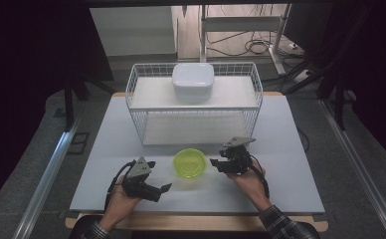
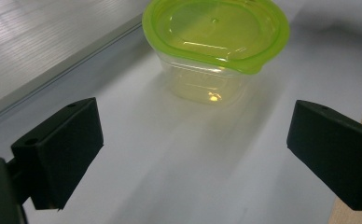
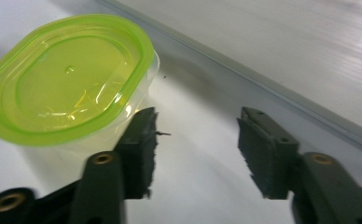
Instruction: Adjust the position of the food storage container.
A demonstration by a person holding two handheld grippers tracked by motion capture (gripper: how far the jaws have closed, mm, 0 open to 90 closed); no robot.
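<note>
Both tongs are seen open and empty: left tongs point(image 1: 167, 187) gape wide, right tongs point(image 1: 214, 162) stand half open just right of the tub point(image 1: 190, 163). With its lid point(image 2: 215, 31) on, the tub sits on the tabletop point(image 1: 290, 164), near the basket point(image 1: 193, 102). Nothing is gripped, so any moving is judged still undone.
</note>
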